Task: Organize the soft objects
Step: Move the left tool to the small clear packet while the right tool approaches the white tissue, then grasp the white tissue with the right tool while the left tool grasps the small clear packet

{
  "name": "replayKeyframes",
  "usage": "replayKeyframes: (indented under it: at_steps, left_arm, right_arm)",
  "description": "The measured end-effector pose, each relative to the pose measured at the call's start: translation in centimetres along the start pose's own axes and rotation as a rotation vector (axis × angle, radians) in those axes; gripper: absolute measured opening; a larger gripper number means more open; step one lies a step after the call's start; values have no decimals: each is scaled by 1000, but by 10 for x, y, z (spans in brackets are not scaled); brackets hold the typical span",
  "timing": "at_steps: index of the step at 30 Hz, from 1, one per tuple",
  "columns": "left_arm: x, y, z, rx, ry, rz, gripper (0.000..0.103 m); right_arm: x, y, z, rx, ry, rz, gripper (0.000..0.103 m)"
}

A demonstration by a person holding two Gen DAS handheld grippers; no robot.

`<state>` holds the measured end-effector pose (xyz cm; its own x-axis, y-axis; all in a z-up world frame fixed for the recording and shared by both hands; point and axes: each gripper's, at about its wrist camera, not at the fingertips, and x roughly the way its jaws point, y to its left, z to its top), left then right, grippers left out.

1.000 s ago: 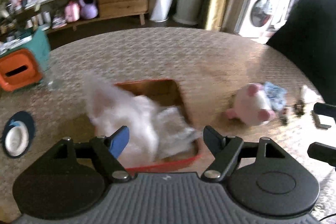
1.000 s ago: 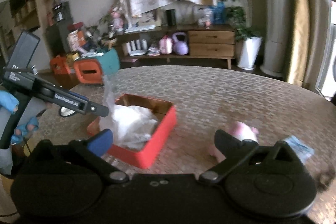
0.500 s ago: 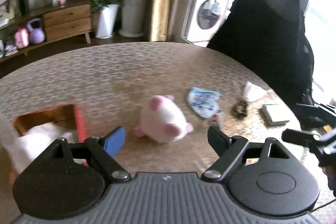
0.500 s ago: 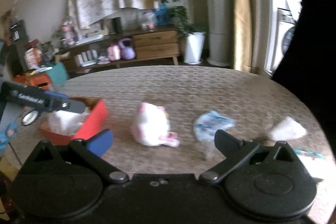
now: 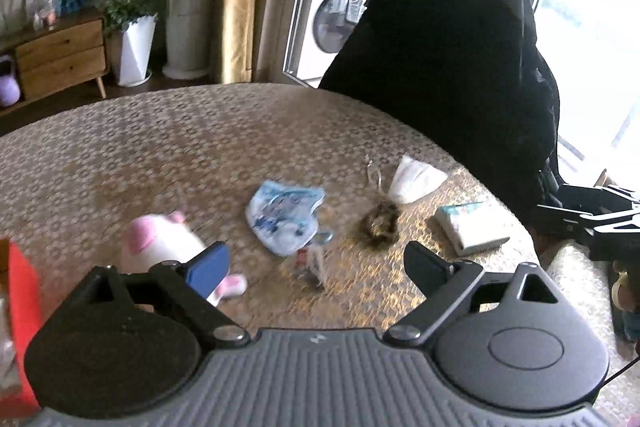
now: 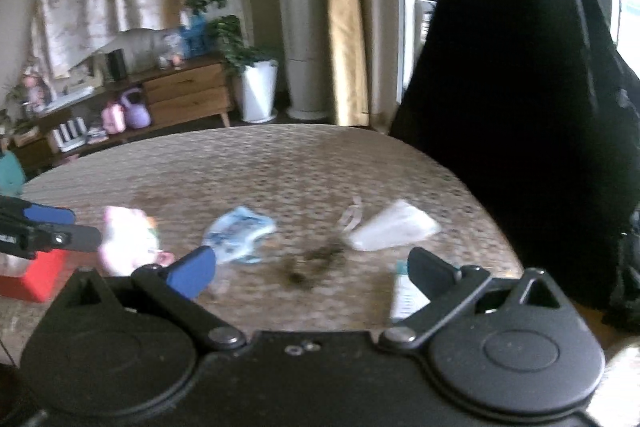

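Both grippers hang above a round table (image 5: 168,147) covered in a patterned cloth, each with its fingers spread wide and nothing between them. The left gripper (image 5: 316,263) hovers over the near part of the table; just beyond its blue-tipped left finger lies a pink-and-white plush toy (image 5: 160,247), and at the far left edge of that view a corner of the red box (image 5: 22,303) shows. To the right of the plush lies a crumpled blue-and-white cloth (image 5: 286,219), then a small dark brown clump (image 5: 380,223), a folded white cloth (image 5: 416,179) farther back, and a white tissue pack (image 5: 472,229) near the table's right edge. The right gripper (image 6: 312,267) looks over the same row: plush toy (image 6: 124,243) at left, blue-and-white cloth (image 6: 238,233) in the middle, white cloth (image 6: 394,227) at right, all blurred. The red box (image 6: 34,275) sits at the left edge, beneath the left gripper's finger (image 6: 48,215). A black-draped shape (image 6: 520,107) rises beyond the table's right side.
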<state>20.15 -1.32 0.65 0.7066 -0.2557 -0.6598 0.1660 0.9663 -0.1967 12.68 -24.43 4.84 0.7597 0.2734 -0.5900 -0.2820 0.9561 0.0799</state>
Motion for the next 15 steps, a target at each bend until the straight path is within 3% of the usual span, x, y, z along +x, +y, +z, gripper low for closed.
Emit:
replayKeyframes:
  at_steps: [3,15]
  left_arm:
    - [13,-8,4,10,-10,-1,99]
    - [65,-25,3,46,-3,56,99]
  right_arm:
    - [11,-19,0,23,8,-26,100]
    - [74,-71,1,94,64,-104,100]
